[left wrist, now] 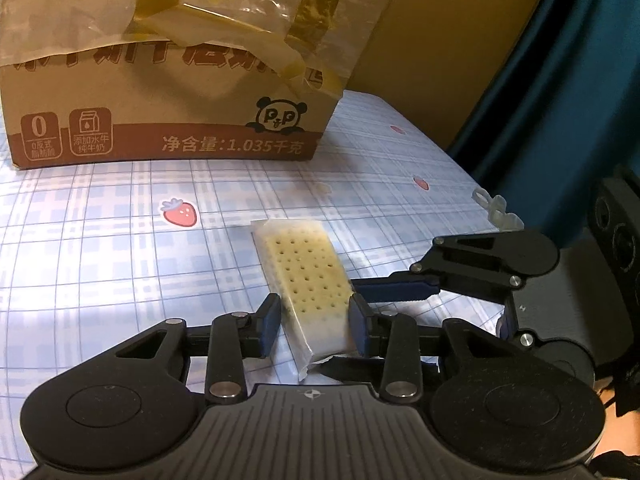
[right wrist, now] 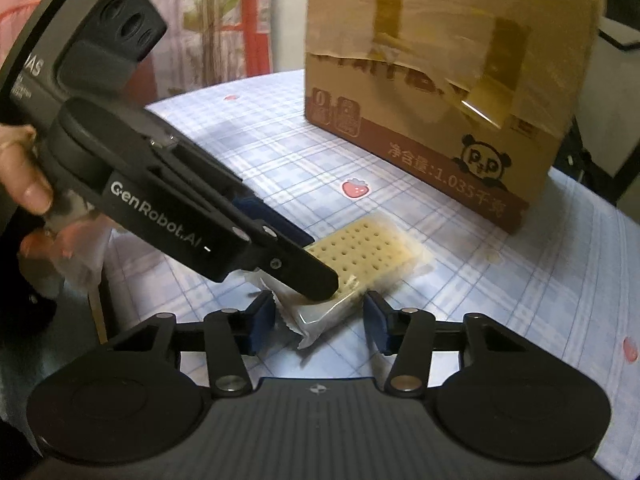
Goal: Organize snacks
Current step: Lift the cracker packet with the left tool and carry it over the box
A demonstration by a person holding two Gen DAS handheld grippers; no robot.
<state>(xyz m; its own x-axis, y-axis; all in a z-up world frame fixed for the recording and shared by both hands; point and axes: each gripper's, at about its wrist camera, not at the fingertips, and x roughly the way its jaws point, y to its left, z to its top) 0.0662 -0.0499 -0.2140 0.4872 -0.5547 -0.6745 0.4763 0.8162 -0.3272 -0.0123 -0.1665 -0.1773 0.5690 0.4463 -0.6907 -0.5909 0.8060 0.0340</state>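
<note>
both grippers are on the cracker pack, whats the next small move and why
Probably finish closing the left hand-held gripper and lift the cracker packet slightly. Its pads already flank the packet's near end, seemingly touching the wrapper. The right hand-held gripper stands wider, with gaps beside the wrapper tail, so it adds no hold. The taped cardboard box stands behind, likely the destination.
</note>
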